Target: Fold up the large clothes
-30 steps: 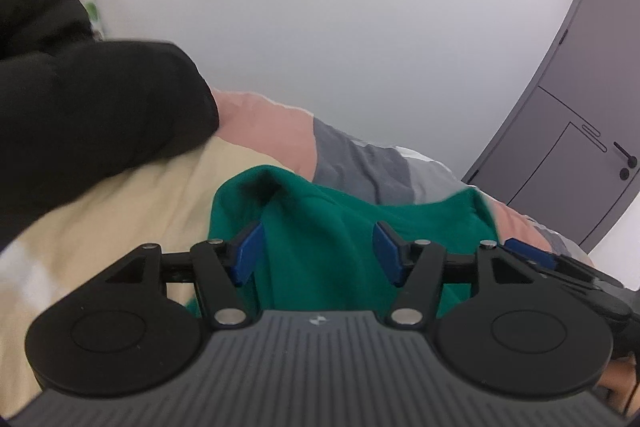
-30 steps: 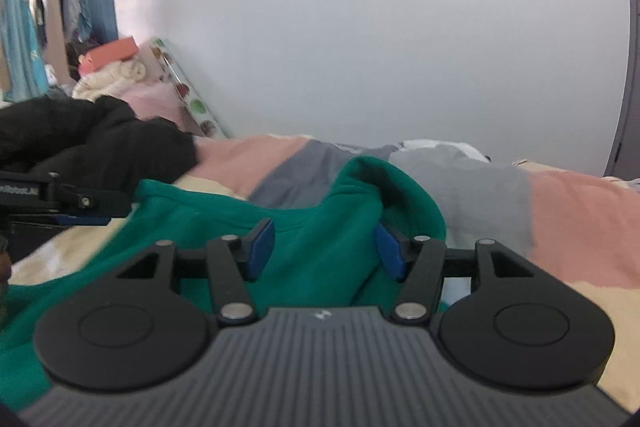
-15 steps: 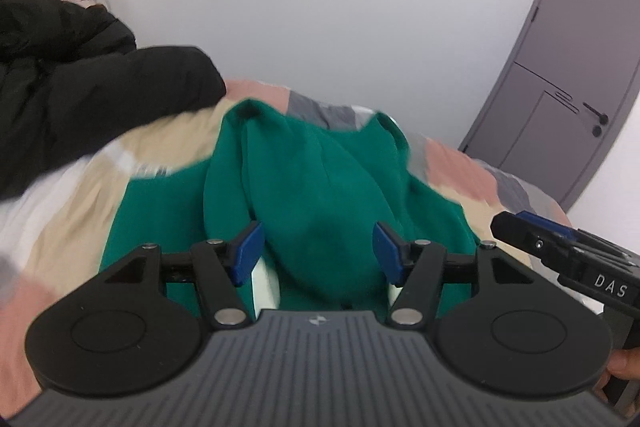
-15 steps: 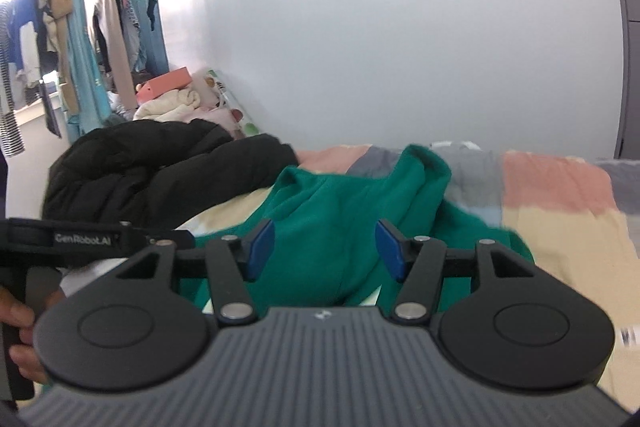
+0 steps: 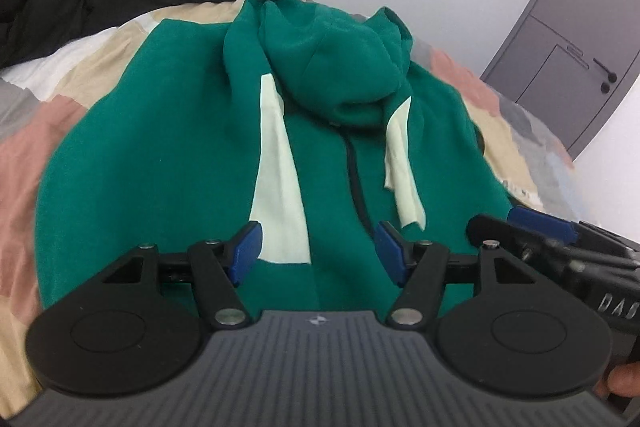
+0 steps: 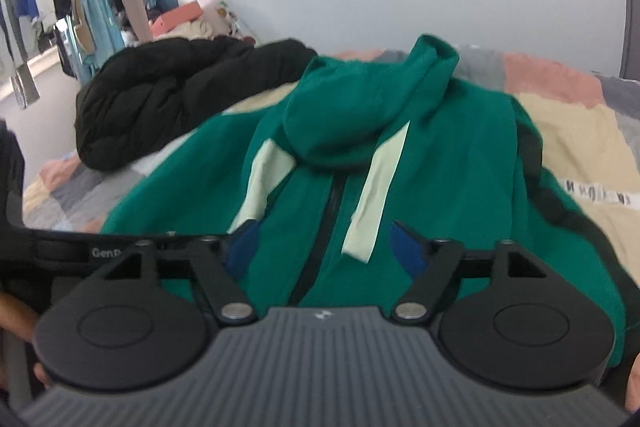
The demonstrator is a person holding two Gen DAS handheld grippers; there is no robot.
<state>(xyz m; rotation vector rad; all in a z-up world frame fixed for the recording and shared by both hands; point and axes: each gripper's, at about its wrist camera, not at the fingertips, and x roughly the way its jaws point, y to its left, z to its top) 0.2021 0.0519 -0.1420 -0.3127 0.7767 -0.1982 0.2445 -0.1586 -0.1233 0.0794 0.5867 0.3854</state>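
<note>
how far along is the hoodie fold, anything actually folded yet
Done: the green hoodie lies front up on the bed, hood flopped onto the chest. In hand: nothing; the left gripper is open and the right gripper's jaws are opening, empty. Left: sleeves and body appear not yet folded in.

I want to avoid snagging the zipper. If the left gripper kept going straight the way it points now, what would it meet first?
Probably the green hoodie: its front panel, between the pale left stripe and the dark zipper. The left gripper has open jaws holding nothing; depth is unclear.
</note>
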